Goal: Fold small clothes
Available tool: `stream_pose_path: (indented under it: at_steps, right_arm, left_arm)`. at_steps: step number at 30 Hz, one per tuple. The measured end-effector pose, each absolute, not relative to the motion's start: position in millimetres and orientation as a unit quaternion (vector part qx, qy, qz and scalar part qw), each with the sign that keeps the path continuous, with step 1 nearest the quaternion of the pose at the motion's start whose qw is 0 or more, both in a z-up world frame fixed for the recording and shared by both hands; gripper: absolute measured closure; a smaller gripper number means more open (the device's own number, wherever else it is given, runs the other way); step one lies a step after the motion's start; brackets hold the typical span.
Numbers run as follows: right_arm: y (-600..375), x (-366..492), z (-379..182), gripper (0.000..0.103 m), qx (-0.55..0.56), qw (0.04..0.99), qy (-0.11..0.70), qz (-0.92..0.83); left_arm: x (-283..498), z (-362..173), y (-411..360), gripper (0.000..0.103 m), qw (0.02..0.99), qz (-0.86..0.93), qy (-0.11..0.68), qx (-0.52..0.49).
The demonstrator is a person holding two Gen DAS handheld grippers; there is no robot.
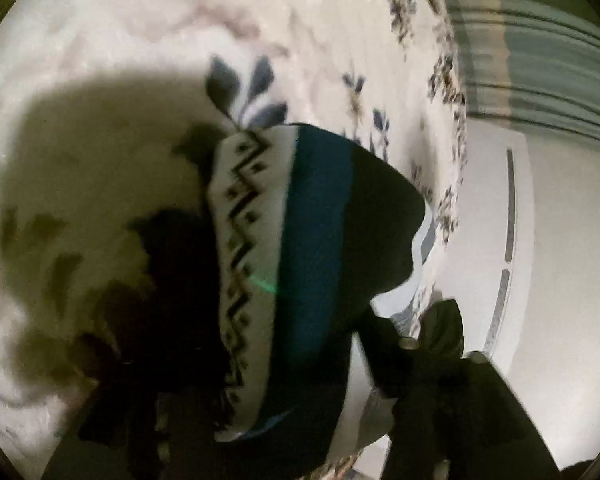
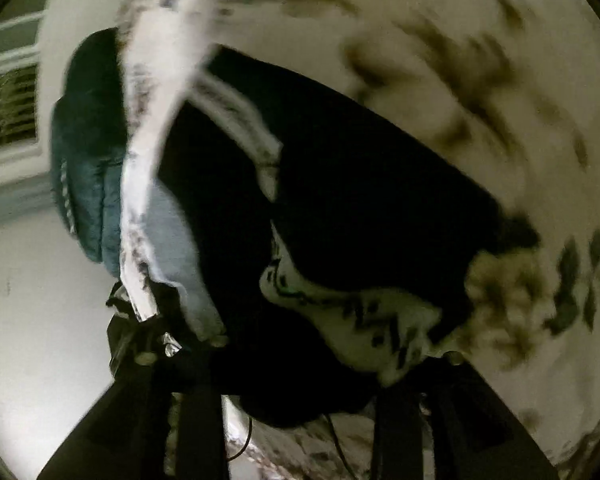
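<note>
A small knitted garment [image 1: 300, 248] with a white zigzag-patterned band, a teal stripe and a dark part hangs close in front of the left wrist camera, above a white flowered cloth [image 1: 180, 32]. My left gripper [image 1: 284, 420] is mostly hidden by it; only the dark right finger [image 1: 452, 380] shows, so its grip cannot be made out. In the right wrist view the same garment [image 2: 360, 200] fills the middle, with its white patterned band [image 2: 360, 320] low down. My right gripper [image 2: 296, 364] appears shut on the garment, dark fabric bunched between the fingers [image 2: 196, 420].
The flowered cloth [image 2: 460, 60] covers the surface under the garment. A folded teal and light blue stack [image 2: 88, 152] lies at the cloth's edge in the right wrist view. A white floor [image 1: 560, 280] and a striped wall [image 1: 540, 60] lie beyond the edge.
</note>
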State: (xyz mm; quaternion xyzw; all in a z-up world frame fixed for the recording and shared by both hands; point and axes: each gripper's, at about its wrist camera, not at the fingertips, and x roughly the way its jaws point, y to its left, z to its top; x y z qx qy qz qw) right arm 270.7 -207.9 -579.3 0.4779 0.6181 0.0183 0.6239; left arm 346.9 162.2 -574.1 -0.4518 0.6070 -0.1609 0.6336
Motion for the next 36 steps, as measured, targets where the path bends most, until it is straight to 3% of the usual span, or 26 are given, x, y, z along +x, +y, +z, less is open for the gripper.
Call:
stream_pose_path:
  at_steps: [1, 5, 9, 15, 24, 25, 27, 28, 29, 36]
  right_arm:
    - [-211.5, 269.3, -582.0, 0.036, 0.481, 0.618, 0.622, 0.020]
    - [-228.5, 257.3, -569.9, 0.030, 0.449, 0.601, 0.661, 0.028]
    - [-242.4, 230.9, -533.5, 0.030, 0.406, 0.588, 0.698, 0.040]
    - [-257.5, 227.9, -473.5, 0.029, 0.326, 0.618, 0.714, 0.049]
    - [-228.4, 396.9, -510.8, 0.029, 0.163, 0.745, 0.641, 0.084]
    - [-221.9, 415.6, -524.6, 0.031, 0.144, 0.745, 0.646, 0.081]
    - [-214.0, 440.2, -542.4, 0.045, 0.142, 0.740, 0.650, 0.098]
    - [-209.8, 447.0, -548.3, 0.079, 0.135, 0.739, 0.652, 0.103]
    - [-206.5, 451.2, -552.4, 0.097, 0.130, 0.739, 0.653, 0.106]
    - [-211.6, 439.0, -506.0, 0.097, 0.117, 0.800, 0.582, 0.085]
  left_arm:
    - [345.6, -568.1, 161.8, 0.045, 0.642, -0.157, 0.602, -0.448]
    - [336.6, -523.1, 156.5, 0.032, 0.685, -0.134, 0.584, -0.414]
    - [314.6, -481.4, 154.0, 0.030, 0.716, -0.116, 0.577, -0.376]
    - [283.9, -467.7, 155.3, 0.027, 0.719, -0.088, 0.591, -0.355]
    - [306.8, -502.3, 145.3, 0.027, 0.758, -0.044, 0.592, -0.270]
    - [311.7, -505.6, 144.3, 0.027, 0.760, -0.043, 0.593, -0.264]
    - [327.6, -513.4, 142.0, 0.027, 0.763, -0.036, 0.591, -0.258]
    - [330.6, -513.6, 141.8, 0.027, 0.764, -0.036, 0.590, -0.258]
    - [338.3, -515.3, 140.4, 0.027, 0.766, -0.036, 0.589, -0.258]
    - [360.1, -505.6, 135.8, 0.027, 0.780, -0.030, 0.577, -0.243]
